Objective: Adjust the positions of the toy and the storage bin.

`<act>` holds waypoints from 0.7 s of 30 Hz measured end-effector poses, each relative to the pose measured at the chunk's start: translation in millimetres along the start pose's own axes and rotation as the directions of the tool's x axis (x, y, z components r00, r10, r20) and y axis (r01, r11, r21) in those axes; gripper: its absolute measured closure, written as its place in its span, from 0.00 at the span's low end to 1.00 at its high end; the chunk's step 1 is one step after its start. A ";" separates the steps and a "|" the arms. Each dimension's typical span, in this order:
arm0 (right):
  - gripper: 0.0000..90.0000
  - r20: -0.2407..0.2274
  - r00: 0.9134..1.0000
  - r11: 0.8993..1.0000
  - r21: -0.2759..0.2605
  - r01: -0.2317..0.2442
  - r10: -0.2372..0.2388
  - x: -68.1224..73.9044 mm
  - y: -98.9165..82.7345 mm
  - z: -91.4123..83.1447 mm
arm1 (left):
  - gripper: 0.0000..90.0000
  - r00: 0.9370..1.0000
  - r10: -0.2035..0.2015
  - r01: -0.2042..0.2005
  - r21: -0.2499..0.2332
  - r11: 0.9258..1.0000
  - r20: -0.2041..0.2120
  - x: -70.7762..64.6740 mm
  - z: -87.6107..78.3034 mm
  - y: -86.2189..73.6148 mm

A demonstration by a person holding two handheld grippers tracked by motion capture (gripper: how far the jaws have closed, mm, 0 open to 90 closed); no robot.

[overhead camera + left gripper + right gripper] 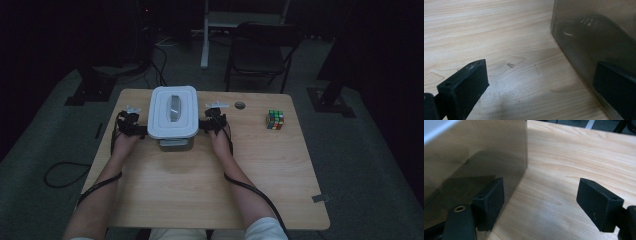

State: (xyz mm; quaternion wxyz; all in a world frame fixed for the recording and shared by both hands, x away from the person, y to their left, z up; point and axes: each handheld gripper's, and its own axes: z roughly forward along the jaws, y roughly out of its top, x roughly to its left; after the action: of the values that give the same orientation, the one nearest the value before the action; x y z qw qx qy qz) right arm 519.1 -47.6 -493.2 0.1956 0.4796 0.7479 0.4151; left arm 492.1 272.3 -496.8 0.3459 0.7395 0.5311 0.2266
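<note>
A clear-walled box with a white lid [172,117] stands at the far middle of the wooden table [200,190]. My left gripper [141,131] sits at the box's left side and my right gripper [202,126] at its right side, each in a hand. In the left gripper view the gripper [541,82] is open over bare wood, its right jaw close against the box wall [594,37]. My right gripper [542,200] is open too, with only table between its jaws and its left jaw beside the box wall [474,152].
A colour-faced puzzle cube [274,119] lies on the table to the right of the box. A small round hole [240,105] sits near the far edge. A dark folding chair [260,50] stands on the floor behind the table.
</note>
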 end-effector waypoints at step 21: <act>0.26 0.010 1.000 0.999 -0.021 0.026 -0.026 -8.5 -17.8 -17.0 | 0.01 0.998 0.060 -0.061 0.035 0.998 0.019 -20.3 3.4 0.7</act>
State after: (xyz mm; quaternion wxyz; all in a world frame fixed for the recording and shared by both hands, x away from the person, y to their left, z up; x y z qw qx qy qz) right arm 501.4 -66.0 -498.7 0.2095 0.4697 0.7488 0.4181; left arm 488.1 252.1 -497.9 0.3303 0.7635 0.5092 0.2206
